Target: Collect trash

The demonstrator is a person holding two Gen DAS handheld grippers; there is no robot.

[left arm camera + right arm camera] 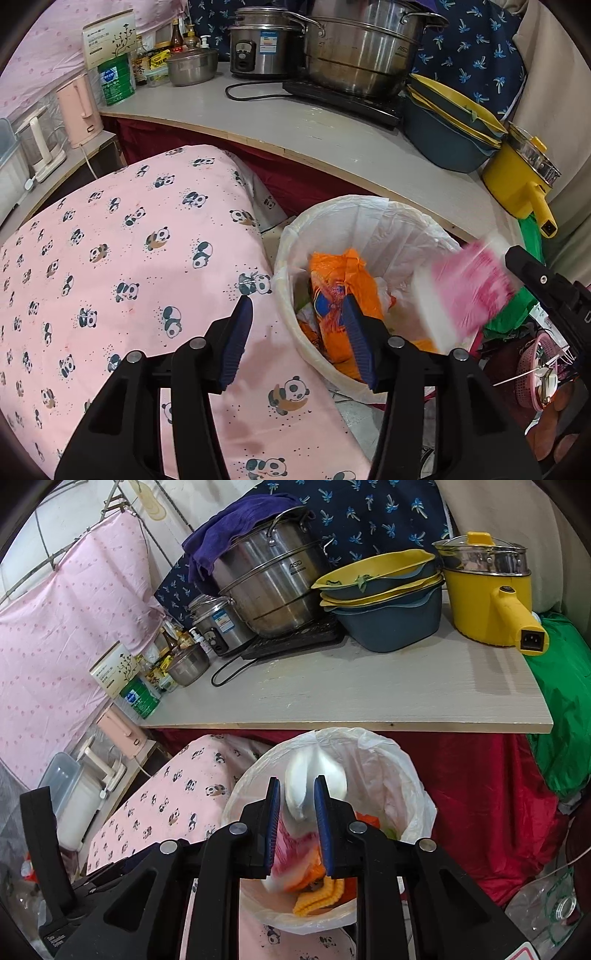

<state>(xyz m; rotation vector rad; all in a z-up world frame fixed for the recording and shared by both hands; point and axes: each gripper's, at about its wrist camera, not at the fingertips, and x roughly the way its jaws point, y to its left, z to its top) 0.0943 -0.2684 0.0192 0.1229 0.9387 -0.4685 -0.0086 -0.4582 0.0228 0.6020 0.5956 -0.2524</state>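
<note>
Two views, one after the other.

Left view, claw: the left gripper has its blue pads apart with nothing between them. One pad hangs over the pink cloth with panda pictures, the other over the round white bin with a thin plastic liner.

Left view, trash: an orange crinkly plastic bag already lies in the bin. A pink and white soft packet hangs blurred over the bin's right edge, held at its far end by the right gripper.

Left view, risk: the packet is over the rim, not the middle. If it is let go here, I think it can hit the edge and slide down to the messy floor by the pink plastic basket.

Right view, claw: the right gripper has its pads close together, pinching the pink and white packet.

Right view, trash place: the packet sticks out in front over the open white bin, which stands just below the pale wooden counter edge.

Right view, risk: the packet looks floppy. It may cling to a pad and not drop, or catch the loose liner and pull it.

Right view, other risk: the panda cloth sits right beside the bin, so a crooked drop could land there.
</note>
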